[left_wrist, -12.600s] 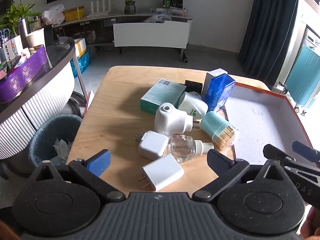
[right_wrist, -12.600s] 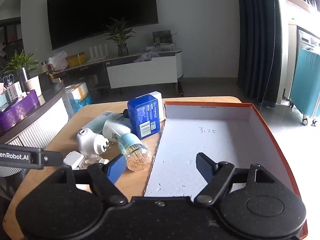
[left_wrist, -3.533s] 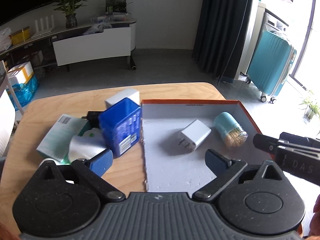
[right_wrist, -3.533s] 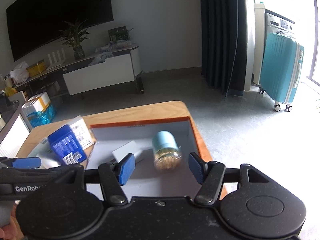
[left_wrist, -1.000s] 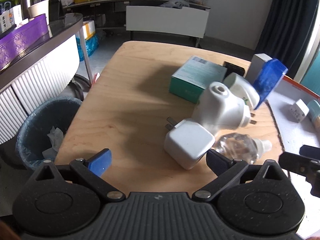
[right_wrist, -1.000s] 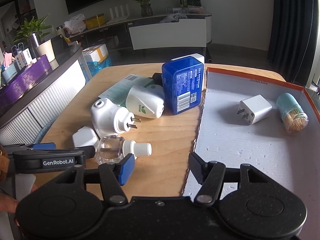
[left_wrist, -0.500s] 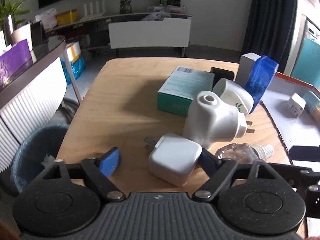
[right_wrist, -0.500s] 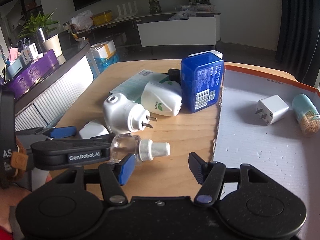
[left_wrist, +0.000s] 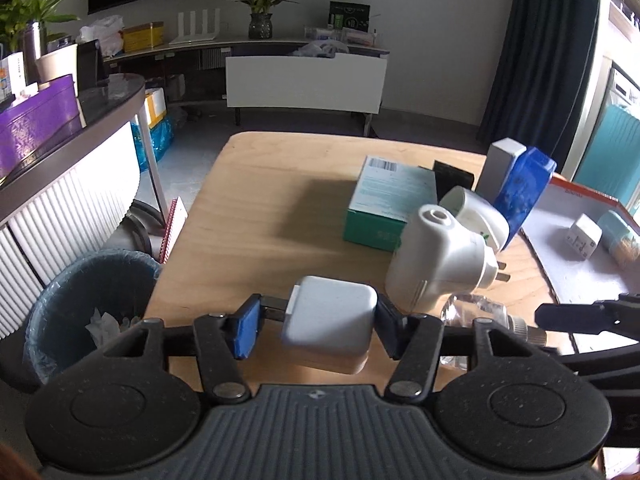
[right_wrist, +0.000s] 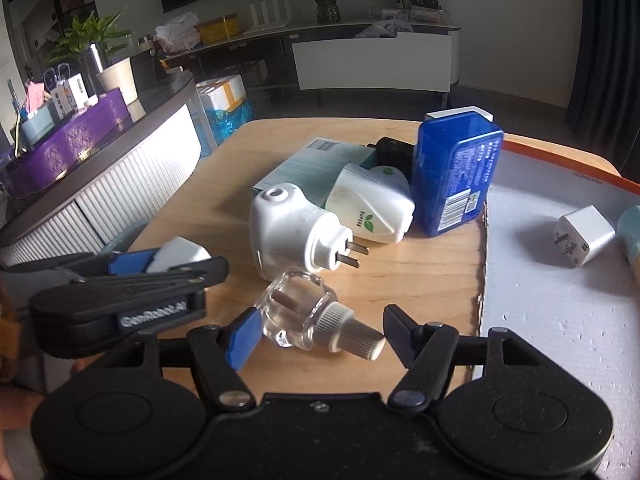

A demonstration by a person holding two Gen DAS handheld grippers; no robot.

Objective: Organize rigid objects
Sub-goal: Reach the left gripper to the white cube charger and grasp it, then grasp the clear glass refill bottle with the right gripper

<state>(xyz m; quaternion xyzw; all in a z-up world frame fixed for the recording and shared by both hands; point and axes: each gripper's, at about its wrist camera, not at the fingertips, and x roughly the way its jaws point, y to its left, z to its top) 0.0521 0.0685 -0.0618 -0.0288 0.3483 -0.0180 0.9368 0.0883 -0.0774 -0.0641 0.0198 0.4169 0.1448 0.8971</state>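
My left gripper (left_wrist: 316,328) is shut on a white cube charger (left_wrist: 332,332) at the near edge of the wooden table (left_wrist: 260,208), with one pad against its prongs. Just right of it, a clear glass bottle with a white cap (right_wrist: 308,320) lies on its side between the fingers of my right gripper (right_wrist: 318,336). Those jaws are opening and the pads are not pressing on the bottle. Behind the bottle lies a white plug-in vaporizer (right_wrist: 296,236). A second white charger (right_wrist: 584,236) and a teal toothpick jar (left_wrist: 620,236) lie in the orange-rimmed tray (right_wrist: 560,312).
A leaf-marked white vaporizer (right_wrist: 372,208), a blue box (right_wrist: 456,176), a green carton (left_wrist: 388,208) and a black item cluster mid-table. A lined waste bin (left_wrist: 92,300) stands left of the table, beside a curved counter (left_wrist: 60,184).
The left jaws closed onto the white cube charger. The right gripper moved in toward the clear bottle, its jaws widened, and the bottle now lies between them.
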